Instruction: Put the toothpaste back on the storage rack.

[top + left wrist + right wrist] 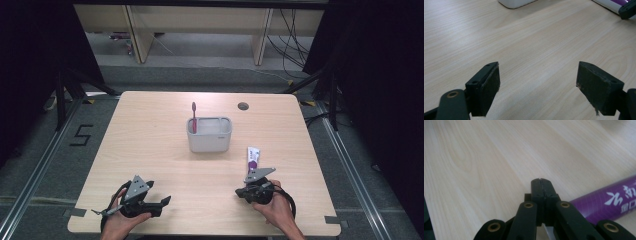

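- Surface (150,145): light wood-grain top w/ a round cable hole (243,106) near far edge.
- Grey caddy (209,135): approx. centre of surface, upright; its base corner shows at top of left gripper view.
- Left hand-held gripper (162,202): near-left of surface, held in person's left hand (117,220); jaws spread wide, bare wood between them, nothing gripped.
- Right hand-held gripper (241,192): near-right, in right hand (275,210); jaws pressed together, nothing between; tip low over wood.
- Toothpaste tube (252,159): white/purple, flat on surface, right-front of caddy, just beside right hand-held gripper.
- Toothbrush (194,116): dark red, upright in caddy's left compartment.
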A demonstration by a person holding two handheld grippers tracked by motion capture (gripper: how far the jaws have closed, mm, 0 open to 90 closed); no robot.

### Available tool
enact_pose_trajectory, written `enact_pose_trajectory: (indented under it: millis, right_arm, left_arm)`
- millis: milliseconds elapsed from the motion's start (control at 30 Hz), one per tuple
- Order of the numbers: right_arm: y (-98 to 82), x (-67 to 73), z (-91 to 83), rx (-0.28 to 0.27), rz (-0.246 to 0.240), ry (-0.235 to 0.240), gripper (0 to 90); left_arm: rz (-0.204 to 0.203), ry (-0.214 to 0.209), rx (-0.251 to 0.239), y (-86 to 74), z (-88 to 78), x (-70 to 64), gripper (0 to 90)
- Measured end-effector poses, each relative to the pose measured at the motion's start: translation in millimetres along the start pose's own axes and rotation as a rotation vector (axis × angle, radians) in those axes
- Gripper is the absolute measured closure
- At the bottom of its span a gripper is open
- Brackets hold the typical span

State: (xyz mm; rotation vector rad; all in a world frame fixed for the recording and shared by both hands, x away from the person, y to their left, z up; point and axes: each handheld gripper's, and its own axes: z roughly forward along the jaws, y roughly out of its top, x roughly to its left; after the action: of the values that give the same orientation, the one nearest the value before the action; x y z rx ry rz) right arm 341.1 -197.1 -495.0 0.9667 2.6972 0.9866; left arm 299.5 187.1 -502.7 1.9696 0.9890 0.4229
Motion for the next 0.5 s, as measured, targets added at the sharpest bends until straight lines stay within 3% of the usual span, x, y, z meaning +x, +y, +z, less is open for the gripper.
enact_pose_trajectory:
  millis: [67, 100, 167, 200, 333, 400, 433, 500]
  right_arm:
    - [-5.7, -1.4, -3.0, -0.007, -0.017, -0.005, 90.0]
    - [-8.2, -1.7, -4.9, -0.002, -0.009, -0.029, 90.0]
    - [-10.5, -3.5, -8.1, 0.008, -0.023, -0.016, 90.0]
    - [-17.1, -5.9, -13.2, -0.005, 0.027, -0.017, 90.0]
    - [-25.3, -14.3, -22.8, 0.002, 0.04, -0.033, 90.0]
    - [-28.5, -17.1, -23.3, -0.023, 0.032, -0.05, 90.0]
    - [-31.5, -18.7, -27.3, -0.017, 0.069, -0.044, 90.0]
    - [-34.1, -22.9, -29.5, -0.01, 0.052, -0.054, 90.0]
  left_arm:
    - [0.003, -0.003, 0.002, 0.0, 0.2, -0.1, 18.7]
    - [0.003, -0.003, 0.002, 0.0, 0.2, -0.1, 18.7]
    - [0.003, -0.004, 0.002, 0.1, 0.3, -0.3, 18.7]
    - [0.003, -0.004, 0.002, 0.1, 0.3, -0.3, 18.7]
    - [0.001, -0.005, 0.003, 0.1, 0.5, -0.9, 18.7]
    - [-0.001, -0.003, 0.001, 0.0, 0.7, -1.1, 18.7]
    - [-0.001, -0.004, 0.002, 0.0, 0.9, -1.1, 18.8]
    - [0.002, -0.005, 0.004, 0.0, 0.9, -1.1, 18.8]
